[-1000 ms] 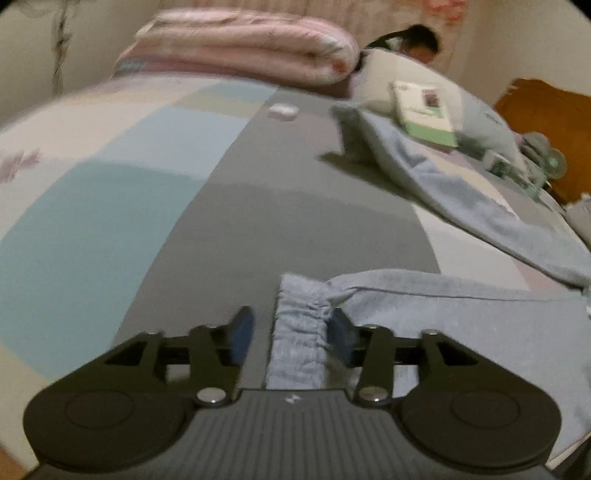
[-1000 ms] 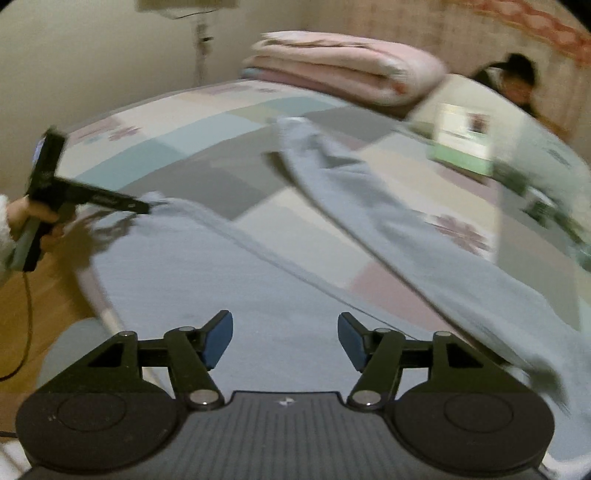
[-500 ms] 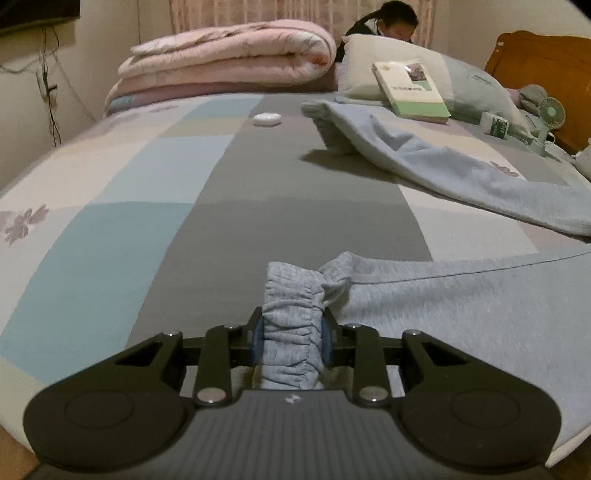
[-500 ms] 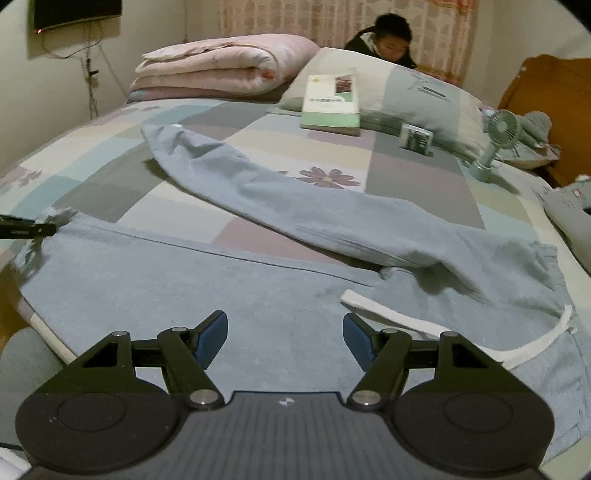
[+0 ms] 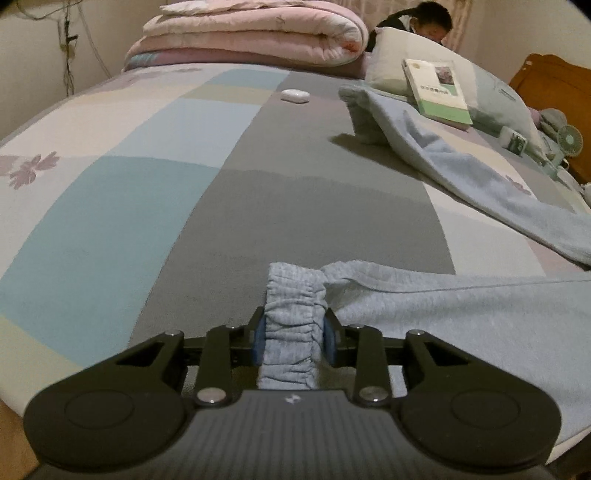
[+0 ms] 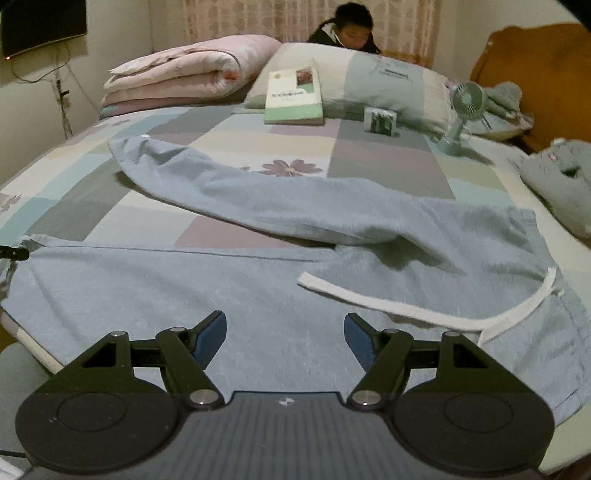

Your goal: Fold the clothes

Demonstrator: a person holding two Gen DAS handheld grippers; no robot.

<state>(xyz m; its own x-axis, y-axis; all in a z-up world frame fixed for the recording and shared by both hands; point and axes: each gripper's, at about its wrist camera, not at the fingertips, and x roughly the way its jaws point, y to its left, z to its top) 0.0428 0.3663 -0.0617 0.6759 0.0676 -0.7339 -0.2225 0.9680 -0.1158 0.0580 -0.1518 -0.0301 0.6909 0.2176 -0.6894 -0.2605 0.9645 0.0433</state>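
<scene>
Left gripper [image 5: 294, 339]: blue pads pressed together on the gathered elastic cuff [image 5: 295, 299] of one leg of the light blue sweatpants [image 6: 258, 291]; the cuff bunches between the pads and stands up just beyond them. Right gripper [image 6: 284, 339]: fingers spread wide, nothing between them, hovering above the near leg of the sweatpants close to the bed's front edge; contact with the fabric cannot be told. The sweatpants lie spread on the patchwork bedsheet [image 5: 110, 206], waist toward the right in the right wrist view. The near leg runs leftward across the front of the bed, fairly flat, to the cuff held at the far left, where the tip of the left gripper shows. The other leg [image 6: 229, 192] angles away toward the head of the bed, its end slightly raised and creased. A white drawstring [image 6: 406, 310] loops loose across the waist area. Beyond the garment: a folded pink quilt [image 6: 192, 74], a pillow [image 6: 373, 85] with a green book [image 6: 293, 96] leaning on it, a small handheld fan [image 6: 465, 110], and a small white case [image 5: 294, 95] on the sheet. A person [image 6: 349, 29] sits behind the pillow.
</scene>
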